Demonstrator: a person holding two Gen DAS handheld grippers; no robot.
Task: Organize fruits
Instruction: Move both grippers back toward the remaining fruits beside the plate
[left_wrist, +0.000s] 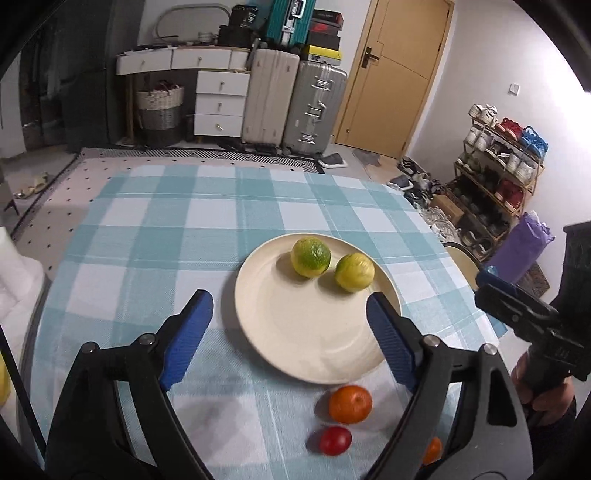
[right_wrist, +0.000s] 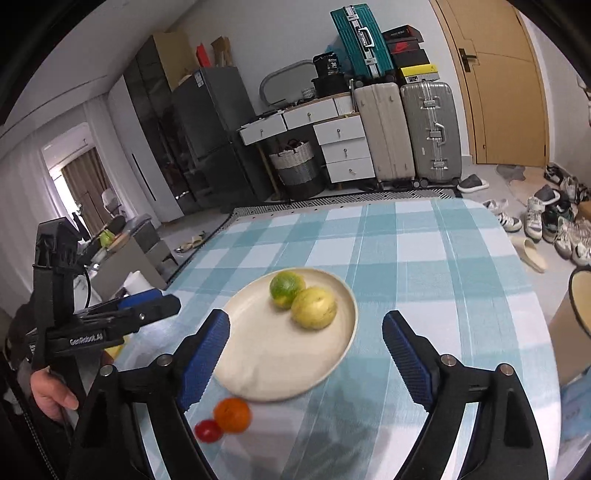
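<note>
A cream plate (left_wrist: 295, 332) (right_wrist: 266, 362) on the blue checked tablecloth holds two yellow-green citrus fruits (left_wrist: 310, 257) (left_wrist: 354, 272), which the right wrist view shows too (right_wrist: 286, 288) (right_wrist: 314, 308). An orange (left_wrist: 350, 404) (right_wrist: 232, 414) and a small red tomato (left_wrist: 335, 440) (right_wrist: 208, 430) lie on the cloth just in front of the plate. Another orange fruit (left_wrist: 433, 450) peeks out behind my left gripper's right finger. My left gripper (left_wrist: 290, 314) is open and empty above the plate's near side. My right gripper (right_wrist: 306, 334) is open and empty over the plate.
The table's right edge (right_wrist: 535, 314) drops to a floor with shoes and a slipper. A stool (left_wrist: 461, 258) stands by the table's right side. Suitcases, drawers and a door stand at the far wall. Each gripper shows in the other's view (left_wrist: 524, 317) (right_wrist: 110, 317).
</note>
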